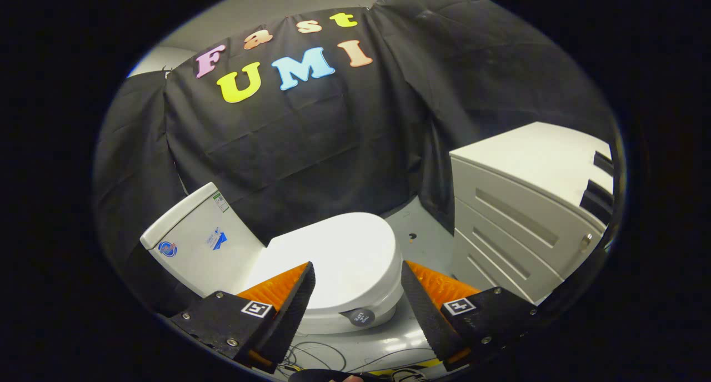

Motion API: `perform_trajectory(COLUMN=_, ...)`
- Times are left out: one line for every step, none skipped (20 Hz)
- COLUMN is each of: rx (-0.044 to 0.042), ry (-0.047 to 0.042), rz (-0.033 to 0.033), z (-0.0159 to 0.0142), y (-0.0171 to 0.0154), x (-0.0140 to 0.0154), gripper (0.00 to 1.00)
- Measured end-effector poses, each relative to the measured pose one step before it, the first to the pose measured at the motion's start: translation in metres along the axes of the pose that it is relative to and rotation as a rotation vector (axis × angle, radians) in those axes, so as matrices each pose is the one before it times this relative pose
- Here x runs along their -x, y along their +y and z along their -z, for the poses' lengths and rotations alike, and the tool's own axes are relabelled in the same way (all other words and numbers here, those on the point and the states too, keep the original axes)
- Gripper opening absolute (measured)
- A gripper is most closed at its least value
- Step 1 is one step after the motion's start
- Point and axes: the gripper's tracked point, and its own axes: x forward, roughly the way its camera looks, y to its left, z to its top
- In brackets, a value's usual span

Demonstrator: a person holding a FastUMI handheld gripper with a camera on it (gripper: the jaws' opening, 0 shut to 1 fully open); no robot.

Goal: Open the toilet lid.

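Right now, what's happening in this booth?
A person is holding the tool above a white toilet, fingers spread wide and gripping nothing. The toilet lid is down, closed over the bowl, and sits beyond and between the fingers, untouched. The tank is to one side of the lid, a white drawer cabinet to the other. Cables lie on the floor below. Opening has not started.

One toilet [328, 271], one drawer cabinet [522, 215], two fingers [294, 298] spread apart
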Motion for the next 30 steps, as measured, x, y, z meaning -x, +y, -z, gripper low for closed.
perform_trajectory(rx=-0.03108, ry=0.02212, rz=0.01113, z=0.00725, y=-0.00234, x=-0.00576, gripper=0.96)
perform_trajectory(rx=-0.02727, ry=0.02475, rz=0.01201, z=0.00713, y=-0.00247, x=-0.0051, gripper=0.96)
perform_trajectory(rx=-0.02386, ry=0.01611, rz=0.01058, z=0.00827, y=-0.00003, x=-0.006, gripper=0.96)
perform_trajectory(rx=-0.02241, ry=0.01366, rz=0.00813, z=0.00573, y=-0.0003, x=-0.00426, gripper=0.96)
perform_trajectory(rx=-0.02677, ry=0.01732, rz=0.00527, z=0.00741, y=-0.00043, x=-0.00398, gripper=0.96)
perform_trajectory(rx=-0.03182, ry=0.01676, rz=0.00171, z=0.00954, y=-0.00067, x=-0.00308, gripper=0.96)
perform_trajectory(rx=-0.03309, ry=0.01564, rz=-0.00196, z=0.00775, y=-0.00021, x=-0.0043, gripper=0.96)
perform_trajectory(rx=-0.02965, ry=0.01361, rz=0.00126, z=0.00928, y=-0.00179, x=-0.00423, gripper=0.96)
perform_trajectory(rx=-0.02464, ry=0.01838, rz=0.00579, z=0.00902, y=-0.00245, x=-0.00602, gripper=0.96)
perform_trajectory(rx=-0.02295, ry=0.02018, rz=0.00708, z=0.00992, y=-0.00315, x=-0.00663, gripper=0.96)
perform_trajectory(rx=-0.0238, ry=0.0225, rz=0.00769, z=0.00869, y=-0.00292, x=-0.00598, gripper=0.96)
perform_trajectory(rx=-0.02227, ry=0.01862, rz=0.00239, z=0.00513, y=-0.00092, x=-0.00489, gripper=0.96)
perform_trajectory(rx=-0.01822, ry=0.01457, rz=0.00478, z=0.00453, y=-0.00202, x=-0.00386, gripper=0.96)
perform_trajectory(rx=-0.01279, ry=0.01387, rz=0.0073, z=0.00528, y=-0.00274, x=-0.00338, gripper=0.96)
perform_trajectory(rx=-0.00573, ry=0.01127, rz=0.0068, z=0.00406, y=-0.00335, x=-0.00267, gripper=0.96)
perform_trajectory(rx=-0.00513, ry=0.01142, rz=0.00834, z=0.00357, y=-0.00308, x=-0.00452, gripper=0.96)
perform_trajectory(rx=-0.00775, ry=0.0075, rz=0.00297, z=-0.00038, y=-0.00055, x=-0.00371, gripper=0.96)
perform_trajectory(rx=-0.01483, ry=0.0056, rz=-0.0005, z=0.00087, y=-0.00299, x=-0.0016, gripper=0.96)
perform_trajectory(rx=-0.0188, ry=0.00538, rz=-0.00417, z=0.00088, y=-0.00333, x=-0.00286, gripper=0.95)
perform_trajectory(rx=-0.02195, ry=0.00313, rz=-0.00842, z=0.0038, y=-0.00447, x=-0.00101, gripper=0.95)
perform_trajectory(rx=-0.02195, ry=0.00421, rz=-0.00842, z=0.00091, y=-0.0021, x=-0.00197, gripper=0.95)
perform_trajectory(rx=-0.01723, ry=0.00428, rz=-0.00585, z=0.00371, y=-0.00351, x=-0.00177, gripper=0.95)
perform_trajectory(rx=-0.00813, ry=0.00608, rz=-0.00115, z=0.0015, y=-0.00287, x=-0.00257, gripper=0.94)
perform_trajectory(rx=0.0031, ry=0.0077, rz=0.00524, z=0.00373, y=-0.00325, x=-0.00322, gripper=0.92)
perform_trajectory(rx=0.00124, ry=0.00225, rz=0.00175, z=-0.00015, y=-0.00284, x=-0.00307, gripper=0.87)
perform_trajectory(rx=-0.00941, ry=-0.00122, rz=-0.00839, z=-0.00279, y=-0.00057, x=-0.00004, gripper=0.85)
perform_trajectory(rx=-0.01615, ry=-0.00267, rz=-0.01709, z=-0.00337, y=0.00231, x=-0.00073, gripper=0.8)
perform_trajectory(rx=-0.0178, ry=-0.00164, rz=-0.01396, z=-0.00322, y=0.00159, x=-0.00259, gripper=0.78)
perform_trajectory(rx=-0.01858, ry=0.00231, rz=-0.01401, z=-0.00332, y=0.00379, x=-0.00359, gripper=0.72)
perform_trajectory(rx=-0.01988, ry=0.00062, rz=-0.0111, z=-0.00042, y=0.00075, x=-0.00268, gripper=0.69)
